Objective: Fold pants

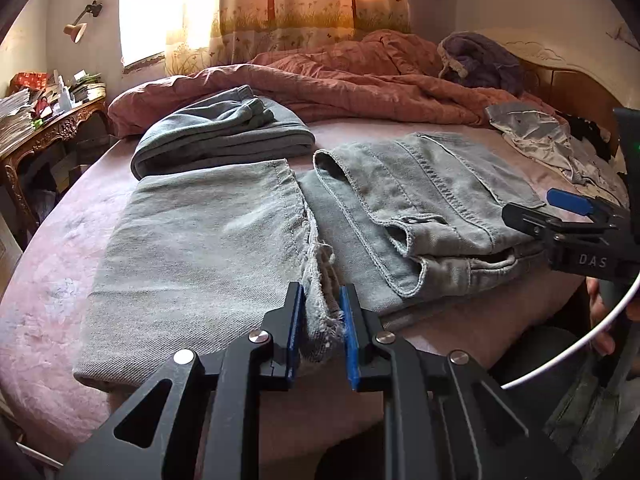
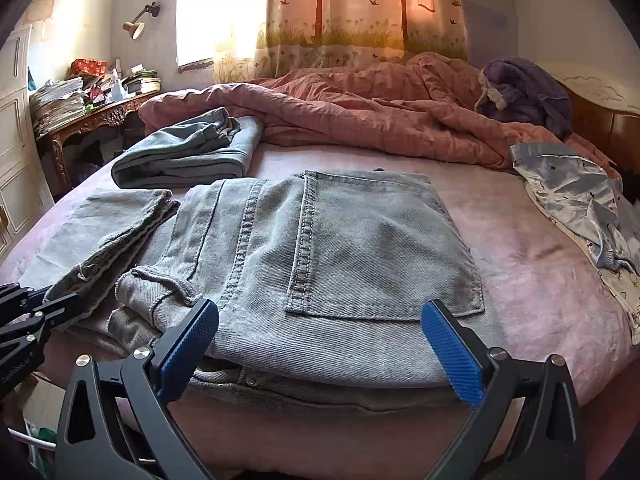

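Note:
Light grey-blue jeans [image 1: 420, 208] lie on the pink bed, folded lengthwise, waist and back pocket [image 2: 380, 248] to the right, legs doubled over to the left. My left gripper [image 1: 322, 320] is shut on the frayed leg hems [image 1: 320, 300] at the bed's front edge. My right gripper [image 2: 320, 344] is open, its blue pads either side of the waist end near the pocket, touching nothing. The right gripper also shows in the left wrist view [image 1: 560, 216], and the left gripper in the right wrist view [image 2: 32, 312].
A folded grey garment [image 1: 220, 136] lies behind the jeans at left. A rumpled pink duvet [image 2: 360, 108] and purple fleece [image 2: 528, 88] fill the back. A pale patterned garment [image 2: 580, 208] lies at right. A cluttered wooden desk [image 2: 92, 116] stands left of the bed.

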The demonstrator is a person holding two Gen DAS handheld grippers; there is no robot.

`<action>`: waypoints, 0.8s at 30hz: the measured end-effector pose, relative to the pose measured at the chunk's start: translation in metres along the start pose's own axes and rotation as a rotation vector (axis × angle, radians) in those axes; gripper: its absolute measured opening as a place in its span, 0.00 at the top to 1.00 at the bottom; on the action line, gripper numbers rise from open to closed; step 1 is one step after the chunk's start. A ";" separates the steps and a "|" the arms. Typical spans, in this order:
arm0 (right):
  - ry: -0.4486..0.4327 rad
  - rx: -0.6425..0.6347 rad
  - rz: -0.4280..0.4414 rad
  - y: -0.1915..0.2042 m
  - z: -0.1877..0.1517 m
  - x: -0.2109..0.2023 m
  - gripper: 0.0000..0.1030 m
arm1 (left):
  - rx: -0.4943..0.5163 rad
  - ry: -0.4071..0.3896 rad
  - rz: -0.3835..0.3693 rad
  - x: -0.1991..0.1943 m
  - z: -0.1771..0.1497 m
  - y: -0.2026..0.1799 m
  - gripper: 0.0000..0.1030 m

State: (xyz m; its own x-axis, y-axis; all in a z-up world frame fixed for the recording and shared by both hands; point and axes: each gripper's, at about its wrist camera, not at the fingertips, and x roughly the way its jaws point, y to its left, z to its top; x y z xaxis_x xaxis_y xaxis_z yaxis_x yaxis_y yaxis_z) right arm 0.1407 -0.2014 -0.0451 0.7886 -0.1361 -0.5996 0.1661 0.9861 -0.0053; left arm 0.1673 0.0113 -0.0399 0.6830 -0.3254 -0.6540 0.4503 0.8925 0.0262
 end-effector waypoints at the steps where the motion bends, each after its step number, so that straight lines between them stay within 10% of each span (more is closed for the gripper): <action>1: 0.002 -0.001 -0.001 0.000 0.000 0.000 0.01 | 0.009 0.008 0.005 0.004 -0.001 -0.001 0.83; 8: -0.001 -0.009 -0.013 0.004 0.000 0.000 0.01 | -0.008 0.023 -0.005 0.031 -0.009 -0.003 0.81; 15: -0.023 -0.019 -0.004 0.005 0.000 -0.006 0.01 | -0.027 -0.048 -0.016 0.006 -0.013 0.007 0.51; 22: -0.065 -0.040 0.039 0.009 0.001 -0.013 0.01 | -0.174 -0.199 0.142 -0.046 -0.024 0.055 0.45; 24: -0.090 -0.050 0.062 0.011 0.002 -0.018 0.03 | -0.203 -0.216 0.209 -0.052 -0.025 0.071 0.56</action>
State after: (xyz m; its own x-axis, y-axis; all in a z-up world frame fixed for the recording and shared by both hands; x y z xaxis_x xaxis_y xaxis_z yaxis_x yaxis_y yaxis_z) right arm 0.1299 -0.1882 -0.0330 0.8469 -0.0809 -0.5256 0.0878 0.9961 -0.0119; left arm 0.1493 0.0989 -0.0225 0.8639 -0.1683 -0.4748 0.1793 0.9835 -0.0223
